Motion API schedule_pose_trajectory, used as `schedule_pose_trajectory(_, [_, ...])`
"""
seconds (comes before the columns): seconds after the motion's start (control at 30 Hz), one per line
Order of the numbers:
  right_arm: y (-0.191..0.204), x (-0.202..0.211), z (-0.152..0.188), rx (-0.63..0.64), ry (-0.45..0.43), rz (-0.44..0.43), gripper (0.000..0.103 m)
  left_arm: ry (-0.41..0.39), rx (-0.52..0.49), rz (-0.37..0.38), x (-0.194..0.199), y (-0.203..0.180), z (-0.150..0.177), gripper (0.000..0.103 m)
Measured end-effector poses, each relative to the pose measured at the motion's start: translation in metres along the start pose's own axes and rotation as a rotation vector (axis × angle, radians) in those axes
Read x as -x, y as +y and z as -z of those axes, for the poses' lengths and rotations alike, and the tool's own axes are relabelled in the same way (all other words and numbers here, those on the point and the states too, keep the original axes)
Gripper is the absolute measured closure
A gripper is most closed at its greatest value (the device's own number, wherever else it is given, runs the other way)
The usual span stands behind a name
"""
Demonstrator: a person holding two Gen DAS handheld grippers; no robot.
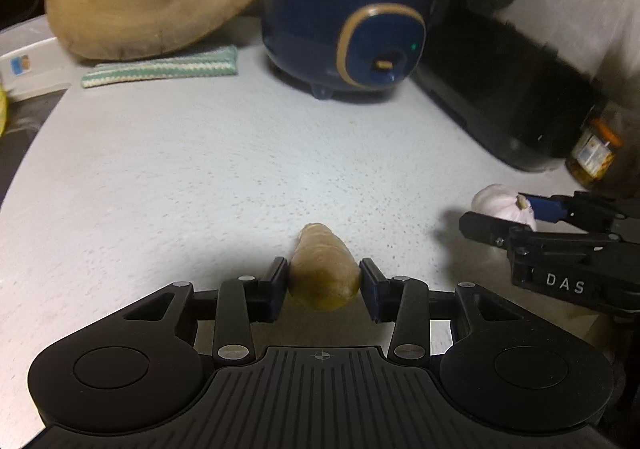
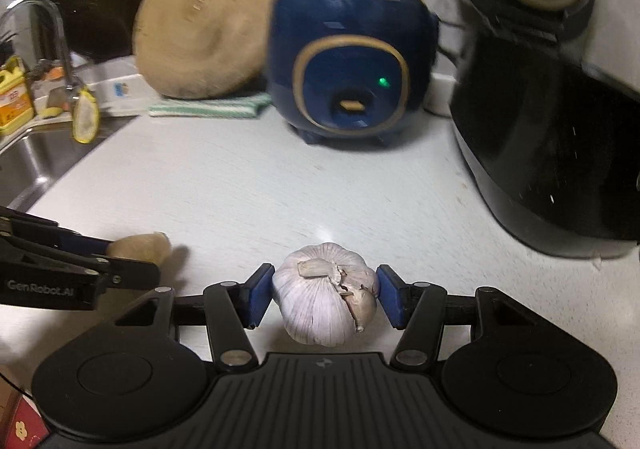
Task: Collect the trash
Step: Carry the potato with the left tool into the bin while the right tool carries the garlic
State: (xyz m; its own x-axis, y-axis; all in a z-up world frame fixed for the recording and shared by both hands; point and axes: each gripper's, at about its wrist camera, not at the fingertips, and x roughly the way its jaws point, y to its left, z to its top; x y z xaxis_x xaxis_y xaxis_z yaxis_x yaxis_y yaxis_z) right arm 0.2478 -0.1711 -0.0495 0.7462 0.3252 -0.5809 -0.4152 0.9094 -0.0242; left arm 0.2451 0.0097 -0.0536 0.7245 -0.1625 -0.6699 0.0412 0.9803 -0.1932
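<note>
The left gripper (image 1: 323, 281) held a piece of ginger (image 1: 322, 269) between its pads, above the pale desk (image 1: 200, 169). The right gripper (image 2: 325, 295) was clamped on a garlic bulb (image 2: 324, 297). At 12 o'clock, farther away, stood a blue cooker (image 2: 348, 69).

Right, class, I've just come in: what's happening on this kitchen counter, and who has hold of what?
A person is working two handheld grippers over a pale counter. The left gripper is clamped on a tan piece of ginger, and the right gripper is clamped on a garlic bulb. Both items appear lifted just clear of the surface. Behind them stand a blue cooker, a round wooden board and a large black appliance. No bin is in view.
</note>
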Motion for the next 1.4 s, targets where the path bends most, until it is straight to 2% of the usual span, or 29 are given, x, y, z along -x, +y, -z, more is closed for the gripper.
schedule_pose_trajectory(0.2, [0.052,0.019,0.000,0.045,0.003,-0.021,0.047,-0.084,0.059,0.054,0.058,0.037,0.026,0.059])
schedule_pose_trajectory(0.37, [0.111,0.044,0.011,0.112,0.015,-0.072,0.047,-0.098,0.120,0.068,0.106,0.079,0.061,0.059])
schedule_pose_trajectory(0.53, [0.167,0.075,0.038,0.167,0.023,-0.122,0.047,-0.066,0.136,0.097,0.145,0.116,0.105,0.059])
schedule_pose_trajectory(0.77, [0.224,0.090,0.091,0.185,0.139,-0.143,0.047,0.046,0.169,0.123,0.166,0.159,0.177,0.059])
schedule_pose_trajectory(0.93, [0.238,0.083,0.130,0.169,0.249,-0.103,0.047,0.135,0.226,0.089,0.160,0.190,0.222,0.059])
schedule_pose_trajectory(1.07, [0.242,0.064,0.162,0.173,0.379,-0.085,0.047,0.213,0.294,0.067,0.142,0.211,0.259,0.059])
schedule_pose_trajectory(1.3, [0.254,0.013,0.204,0.216,0.509,-0.093,0.047,0.424,0.402,0.071,0.060,0.222,0.337,0.059])
schedule_pose_trajectory(1.4, [0.259,-0.012,0.225,0.238,0.549,-0.104,0.047,0.438,0.430,0.078,0.023,0.220,0.365,0.059])
